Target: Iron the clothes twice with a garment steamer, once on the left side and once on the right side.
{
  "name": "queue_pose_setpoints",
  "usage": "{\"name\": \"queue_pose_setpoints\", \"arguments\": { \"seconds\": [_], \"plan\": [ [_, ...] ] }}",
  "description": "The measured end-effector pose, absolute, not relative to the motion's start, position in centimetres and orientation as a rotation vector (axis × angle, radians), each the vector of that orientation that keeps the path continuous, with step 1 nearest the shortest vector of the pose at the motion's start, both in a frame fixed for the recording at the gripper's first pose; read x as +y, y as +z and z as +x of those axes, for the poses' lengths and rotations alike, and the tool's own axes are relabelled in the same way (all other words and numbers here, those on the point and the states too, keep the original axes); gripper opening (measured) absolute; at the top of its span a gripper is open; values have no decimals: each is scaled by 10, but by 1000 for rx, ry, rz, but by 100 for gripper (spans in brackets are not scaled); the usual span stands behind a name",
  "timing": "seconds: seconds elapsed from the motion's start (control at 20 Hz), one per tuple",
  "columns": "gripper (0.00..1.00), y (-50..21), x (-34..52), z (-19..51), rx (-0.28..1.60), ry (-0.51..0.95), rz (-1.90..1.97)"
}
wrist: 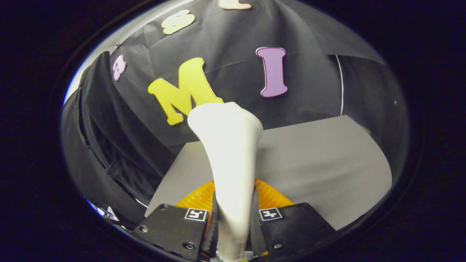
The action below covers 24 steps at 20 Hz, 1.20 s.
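White garment steamer (229,145) clamped between hand-held gripper (233,218) fingers.

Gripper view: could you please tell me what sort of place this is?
Probably a staged recording booth: black cloth wall, bare grey table, dark garment hanging beside it. The claw is shut on a white garment steamer.

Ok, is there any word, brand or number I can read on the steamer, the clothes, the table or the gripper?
None to read.
Steamer, held between the fingers of the gripper: plain white, no print.
Dark clothes hanging beside it: no visible label.
Grey table: bare.
Square markers on the gripper: black-and-white patterns, not words or numbers.
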<state>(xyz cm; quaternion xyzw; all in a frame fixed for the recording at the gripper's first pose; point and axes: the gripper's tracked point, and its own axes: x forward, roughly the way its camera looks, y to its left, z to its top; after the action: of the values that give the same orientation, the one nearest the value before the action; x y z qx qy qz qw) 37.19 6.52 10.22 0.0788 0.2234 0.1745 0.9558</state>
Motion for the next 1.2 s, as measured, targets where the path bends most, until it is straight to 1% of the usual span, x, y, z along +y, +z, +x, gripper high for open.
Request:
{"name": "queue_pose_setpoints", "arguments": {
  "seconds": [0.3, 0.65, 1.0, 1.2],
  "plan": [
    [39, 134, 64, 324, 326, 339, 175],
    [38, 201, 87, 252, 168, 318, 130],
    [38, 270, 129, 190, 9, 253, 71],
    [38, 303, 168, 154, -60, 242, 39]
  ]
}}
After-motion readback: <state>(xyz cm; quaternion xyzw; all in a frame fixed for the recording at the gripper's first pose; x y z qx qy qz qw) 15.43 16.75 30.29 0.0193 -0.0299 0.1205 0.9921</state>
